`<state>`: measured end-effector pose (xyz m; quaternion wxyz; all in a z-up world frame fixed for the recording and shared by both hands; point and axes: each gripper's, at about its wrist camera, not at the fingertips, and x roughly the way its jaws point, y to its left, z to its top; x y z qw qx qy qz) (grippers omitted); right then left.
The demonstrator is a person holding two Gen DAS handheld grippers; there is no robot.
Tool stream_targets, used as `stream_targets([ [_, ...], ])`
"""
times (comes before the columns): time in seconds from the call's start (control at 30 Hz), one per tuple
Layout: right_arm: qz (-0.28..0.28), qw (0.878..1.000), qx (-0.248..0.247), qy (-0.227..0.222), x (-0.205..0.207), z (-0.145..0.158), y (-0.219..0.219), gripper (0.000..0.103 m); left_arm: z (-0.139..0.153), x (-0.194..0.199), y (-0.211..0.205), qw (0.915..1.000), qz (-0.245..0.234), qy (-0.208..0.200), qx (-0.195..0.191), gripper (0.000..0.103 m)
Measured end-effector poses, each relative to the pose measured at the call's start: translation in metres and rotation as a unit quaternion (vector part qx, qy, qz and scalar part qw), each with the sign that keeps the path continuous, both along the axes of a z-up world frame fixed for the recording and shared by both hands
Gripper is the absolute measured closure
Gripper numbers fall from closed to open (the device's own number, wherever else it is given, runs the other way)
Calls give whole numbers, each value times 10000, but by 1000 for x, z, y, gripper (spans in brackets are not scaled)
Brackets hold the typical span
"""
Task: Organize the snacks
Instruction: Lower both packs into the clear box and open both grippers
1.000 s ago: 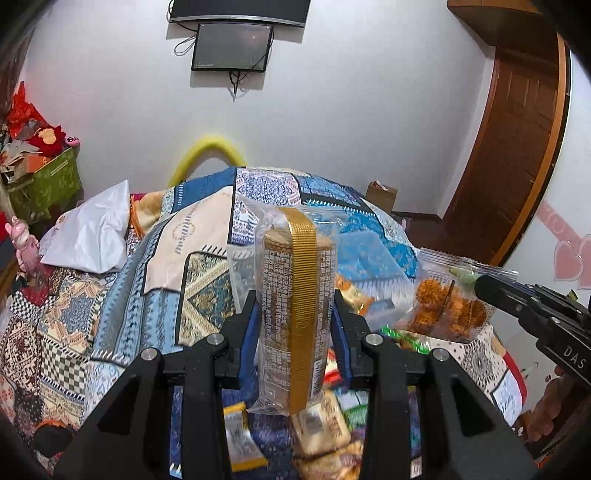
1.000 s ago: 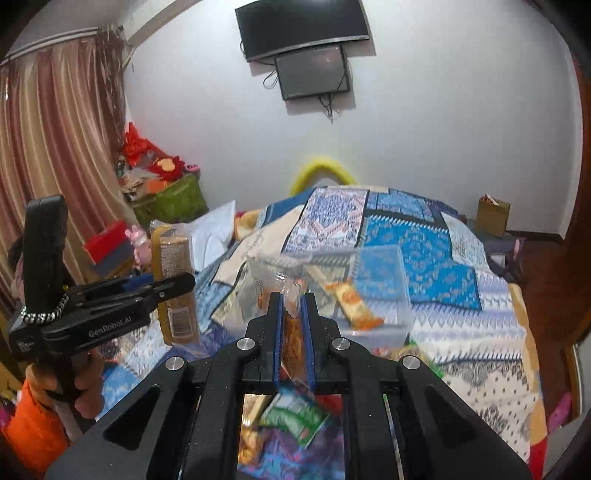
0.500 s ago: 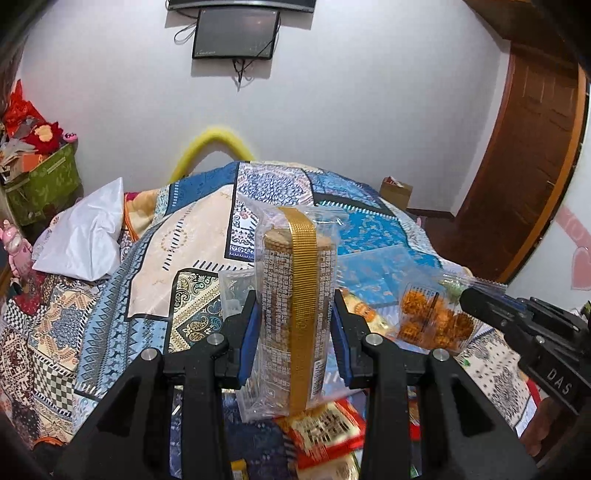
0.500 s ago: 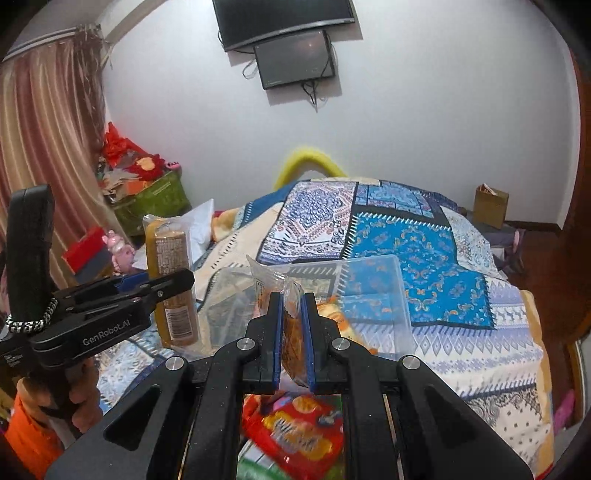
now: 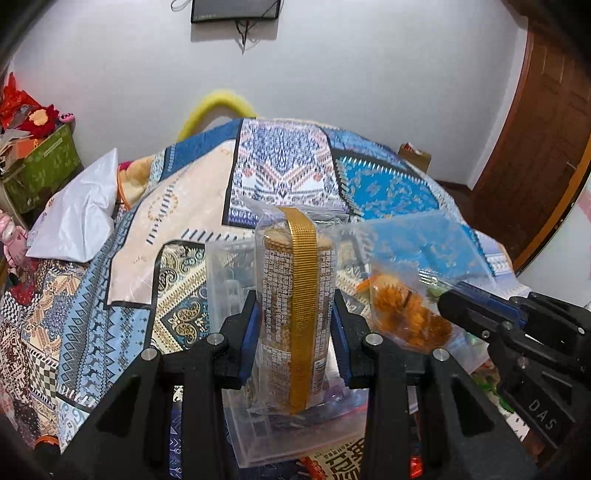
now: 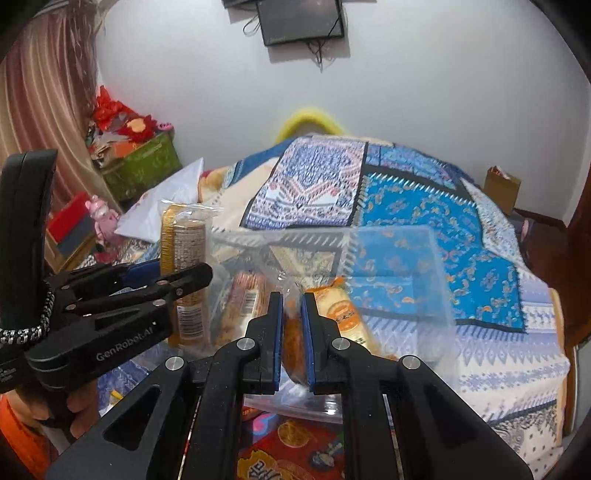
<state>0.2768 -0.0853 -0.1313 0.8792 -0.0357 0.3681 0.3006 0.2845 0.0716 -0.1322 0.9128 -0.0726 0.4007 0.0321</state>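
Patchwork bedspread [image 5: 280, 173] fills mid-frame, a clear plastic bin [image 6: 388, 258] on it. Left gripper [image 5: 295, 332] clamps an upright biscuit sleeve [image 5: 295, 295]. Right gripper [image 6: 292, 332] pinches a bag of orange snacks [image 5: 406, 314], lower centre.

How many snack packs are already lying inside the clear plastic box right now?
2 visible in the clear plastic box: a brown-striped cracker pack on the left and an orange-labelled pack right of the right gripper. The gripper's own bag may hide others.

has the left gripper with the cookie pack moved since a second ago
Yes. The left gripper, shut on the cookie pack, has moved toward the clear bin and tipped down: the wall screen has slid up the left wrist view.
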Motion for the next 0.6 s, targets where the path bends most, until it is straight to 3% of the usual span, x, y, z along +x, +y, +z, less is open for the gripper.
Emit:
stream_targets([
  [0.3,302,9986,-366,217,-3,-8,9,92,-14,4,-2,9996,-14,294,-18,67],
  [0.37,354,9984,-368,229,-8,-6,9,87,-12,2,-2,9997,-18,263,13,63],
  [0.43,295,9987,-386,148,-13,-2,5,72,-6,-3,-2,9998,-27,199,-4,59],
  [0.6,179,9997,-158,81,-24,12,-11,67,14,-21,-2,10000,-63,23,44,59],
])
